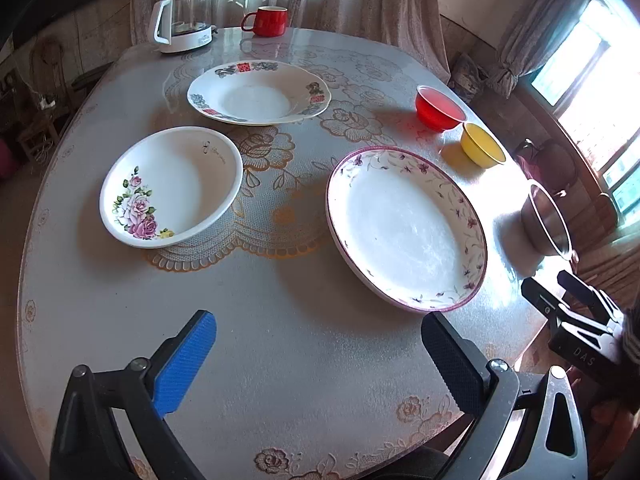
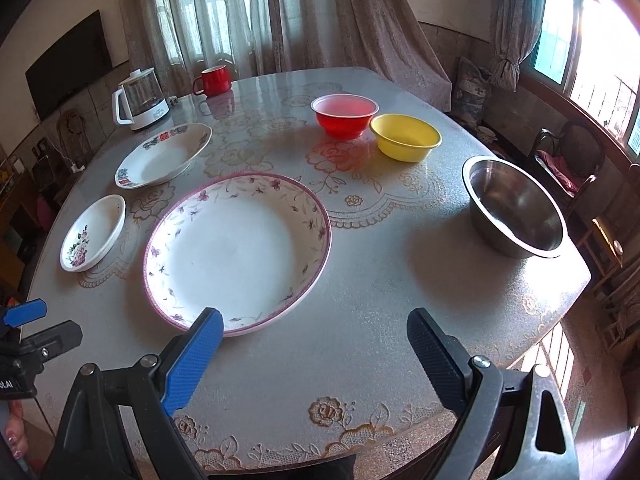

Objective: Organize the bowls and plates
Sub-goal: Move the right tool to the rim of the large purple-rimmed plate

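plates: three, all on the table (image 2: 360,280). a big purple-rimmed plate (image 2: 236,252) lies nearest, a rose-printed dish (image 2: 93,238) sits to its left, and a scalloped plate with red and blue marks (image 2: 162,156) is farther back.
bowls: three. a red bowl (image 2: 345,115) and a yellow bowl (image 2: 405,137) are just beside each other at the far side; a steel bowl (image 2: 514,206) is near the right edge.
other things: one red mug (image 2: 212,80), one glass kettle (image 2: 138,98), both at the far rim.
left gripper (image 1: 320,356): spread wide, nothing in it, above bare table.
right gripper (image 2: 314,356): spread wide too, nothing held, its blue finger just over the big plate's near rim.
surface: round table under a frosted cover with a gold flower pattern.
room: lace curtains (image 2: 280,12), bright window (image 2: 592,60) on the right.
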The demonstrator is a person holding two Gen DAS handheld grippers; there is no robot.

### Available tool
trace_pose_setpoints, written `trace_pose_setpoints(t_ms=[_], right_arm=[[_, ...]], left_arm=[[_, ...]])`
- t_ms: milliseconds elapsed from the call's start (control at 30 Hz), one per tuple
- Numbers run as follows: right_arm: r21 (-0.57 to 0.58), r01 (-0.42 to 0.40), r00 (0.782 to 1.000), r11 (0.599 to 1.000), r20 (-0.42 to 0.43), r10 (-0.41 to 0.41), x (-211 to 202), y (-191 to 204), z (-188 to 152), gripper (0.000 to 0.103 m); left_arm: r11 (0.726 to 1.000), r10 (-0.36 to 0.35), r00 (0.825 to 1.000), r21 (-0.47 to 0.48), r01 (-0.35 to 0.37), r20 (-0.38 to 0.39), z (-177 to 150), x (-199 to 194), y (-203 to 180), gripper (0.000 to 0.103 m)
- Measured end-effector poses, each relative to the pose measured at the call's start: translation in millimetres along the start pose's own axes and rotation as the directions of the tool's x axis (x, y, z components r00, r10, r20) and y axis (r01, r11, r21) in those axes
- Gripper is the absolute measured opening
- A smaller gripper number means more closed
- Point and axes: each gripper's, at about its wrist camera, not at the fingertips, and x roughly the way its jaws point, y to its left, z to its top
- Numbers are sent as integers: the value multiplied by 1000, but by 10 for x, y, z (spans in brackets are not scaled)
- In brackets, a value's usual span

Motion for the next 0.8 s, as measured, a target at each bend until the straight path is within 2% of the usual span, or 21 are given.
trace_pose_setpoints(t_ms=[67, 133, 200, 300, 367, 433, 500, 667, 800], right_arm=[[-51, 26, 1000, 998, -3, -26, 71, -26, 65, 91], [-60, 0, 1000, 998, -13, -1, 153, -98, 135, 87], [-39, -37, 998, 999, -46, 35, 274, -181, 213, 87], [-34, -54, 995, 998, -87, 51, 475, -252, 323, 86], [-47, -71, 990, 996, -121, 65, 608, -271, 379, 79], [-57, -84, 984, 995, -161, 74, 755, -278, 435, 68], [-73, -101, 980, 992, -178, 87, 874, -288, 487, 67], [-123, -148, 973, 981, -195, 122, 1076, -287, 638, 66], [-151, -201, 960, 968, -226, 164, 1248, -281, 733, 53]], left_arm=[[997, -42, 999, -71, 42, 6, 125, 56, 81, 103], [991, -79, 997, -108, 80, 14, 191, 99, 79, 103], [990, -82, 997, -115, 83, 17, 238, 174, 7, 103], [998, -21, 1000, -59, 22, 20, 262, 327, -150, 103], [999, 29, 999, -22, -29, 19, 268, 445, -244, 103], [997, 81, 997, -15, -81, 16, 273, 538, -284, 100], [991, 125, 992, -38, -125, -7, 282, 646, -271, 93], [981, 168, 985, -90, -172, -43, 304, 849, -256, 93], [974, 178, 983, -135, -183, -47, 305, 946, -242, 90]])
